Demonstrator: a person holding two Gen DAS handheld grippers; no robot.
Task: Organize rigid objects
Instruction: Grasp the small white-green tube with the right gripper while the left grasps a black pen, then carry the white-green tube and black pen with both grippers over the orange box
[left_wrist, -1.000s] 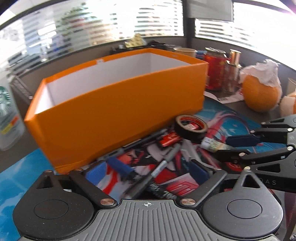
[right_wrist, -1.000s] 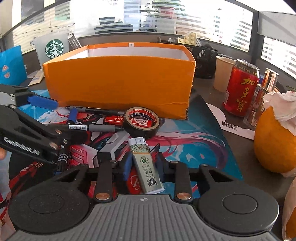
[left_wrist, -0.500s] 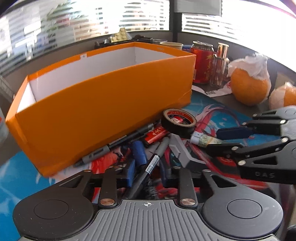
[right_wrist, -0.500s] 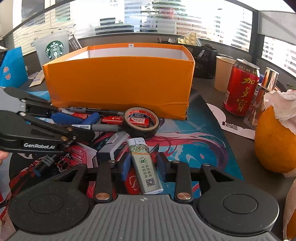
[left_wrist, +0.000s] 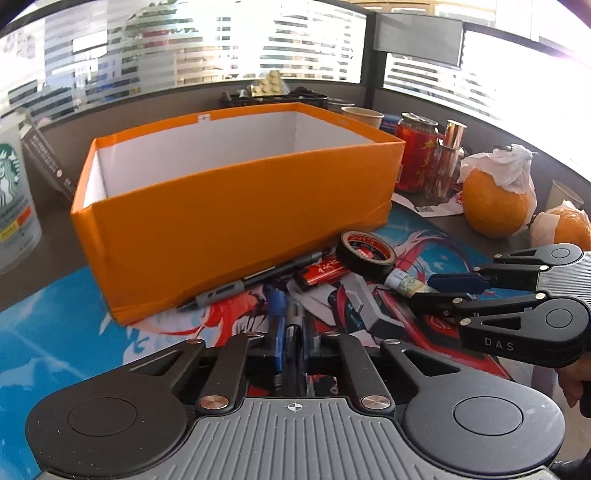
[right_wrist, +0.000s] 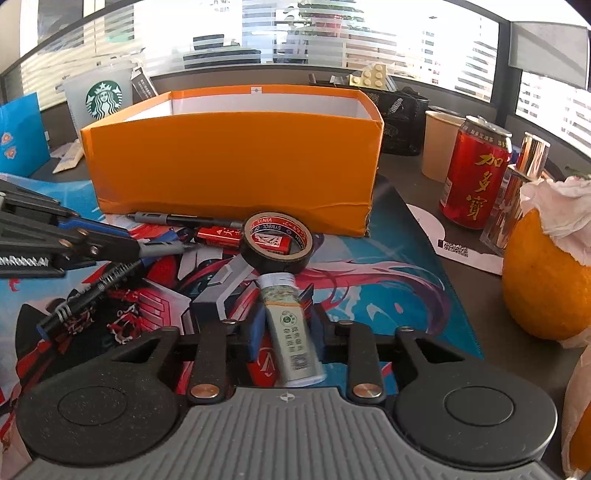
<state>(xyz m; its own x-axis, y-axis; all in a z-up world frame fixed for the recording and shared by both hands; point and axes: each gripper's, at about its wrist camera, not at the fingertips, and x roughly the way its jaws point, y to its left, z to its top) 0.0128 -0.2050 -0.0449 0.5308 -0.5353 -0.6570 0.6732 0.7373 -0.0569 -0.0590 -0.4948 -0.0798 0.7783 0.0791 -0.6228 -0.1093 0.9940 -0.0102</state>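
Your left gripper (left_wrist: 291, 328) had clamped shut on a slim dark pen (left_wrist: 293, 334), which sat betw. the blue pads, low over the printed desk mat (left_wrist: 55, 332), just in front of the open orange cardboard box (left_wrist: 236, 206). Your right gripper (right_wrist: 284, 325) was closed on a pale green plastic lighter (right_wrist: 291, 332), its metal end just beside the black tape roll (right_wrist: 277, 242). Its jaws had just been closing further w/ the lighter betw. them. Vs a sec ago: left jaws stood wide apart around the pen on the mat; now pinched.
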